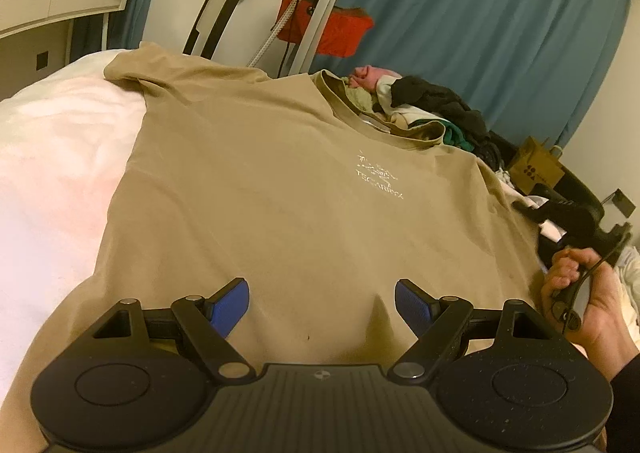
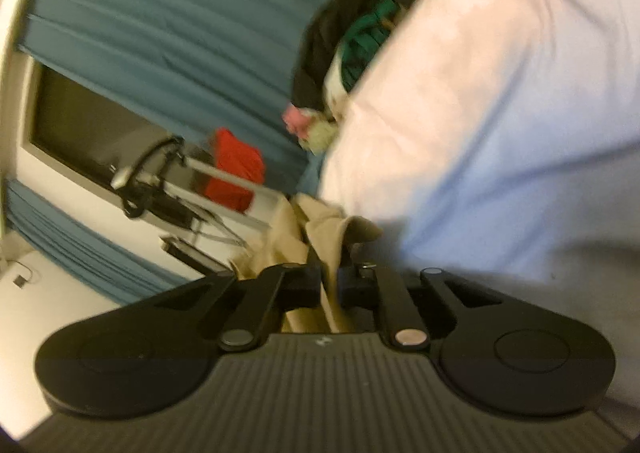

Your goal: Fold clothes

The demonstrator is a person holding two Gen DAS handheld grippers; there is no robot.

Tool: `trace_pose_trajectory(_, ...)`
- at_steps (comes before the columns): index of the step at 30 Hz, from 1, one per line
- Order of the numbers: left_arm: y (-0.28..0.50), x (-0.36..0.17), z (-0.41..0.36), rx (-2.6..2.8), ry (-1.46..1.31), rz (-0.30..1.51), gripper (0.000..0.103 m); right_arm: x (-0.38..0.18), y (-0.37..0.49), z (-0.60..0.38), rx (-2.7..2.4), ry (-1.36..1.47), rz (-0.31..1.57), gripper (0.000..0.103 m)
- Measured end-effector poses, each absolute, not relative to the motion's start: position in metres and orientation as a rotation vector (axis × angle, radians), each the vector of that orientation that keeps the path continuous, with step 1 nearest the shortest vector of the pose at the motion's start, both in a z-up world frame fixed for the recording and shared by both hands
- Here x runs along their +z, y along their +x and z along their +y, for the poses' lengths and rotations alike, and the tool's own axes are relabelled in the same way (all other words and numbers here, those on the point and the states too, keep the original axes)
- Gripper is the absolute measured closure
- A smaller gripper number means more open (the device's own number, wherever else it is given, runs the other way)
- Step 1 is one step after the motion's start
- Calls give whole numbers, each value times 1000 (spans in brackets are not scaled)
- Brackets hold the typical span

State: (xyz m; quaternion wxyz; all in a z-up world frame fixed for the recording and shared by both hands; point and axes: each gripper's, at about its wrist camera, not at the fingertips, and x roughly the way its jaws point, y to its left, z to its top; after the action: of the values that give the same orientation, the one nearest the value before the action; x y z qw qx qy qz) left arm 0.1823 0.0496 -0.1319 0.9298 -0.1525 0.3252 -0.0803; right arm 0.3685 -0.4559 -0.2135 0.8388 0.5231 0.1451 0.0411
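tan t-shirt lies flat, front side up, on the white bed, no fold made yet; my right tongs are clamped on its edge, my left tongs stand apart above the hem.

T-shirt spread flat on bed — clothes pile behind its collar, paper bag further right, shelf far left.

Right wrist view motion-blurred; tan shirt hides jaws' pads.
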Motion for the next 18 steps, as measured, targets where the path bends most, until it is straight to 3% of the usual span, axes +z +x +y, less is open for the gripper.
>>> trace_pose_trajectory(8,178,-129,50,-171,-306,661,21,-170,317,-463,82,1056,-52,95)
trace_pose_trajectory(14,172,-125,52,-171,-311,652,21,-190,325,-466,62,1133,79,92)
trace_pose_trajectory(16,171,-125,52,-169,-309,652,21,-203,328,-469,18,1172,147,81)
trace_pose_trajectory(18,173,-125,51,-169,-309,659,21,-220,334,-472,9,1245,205,32)
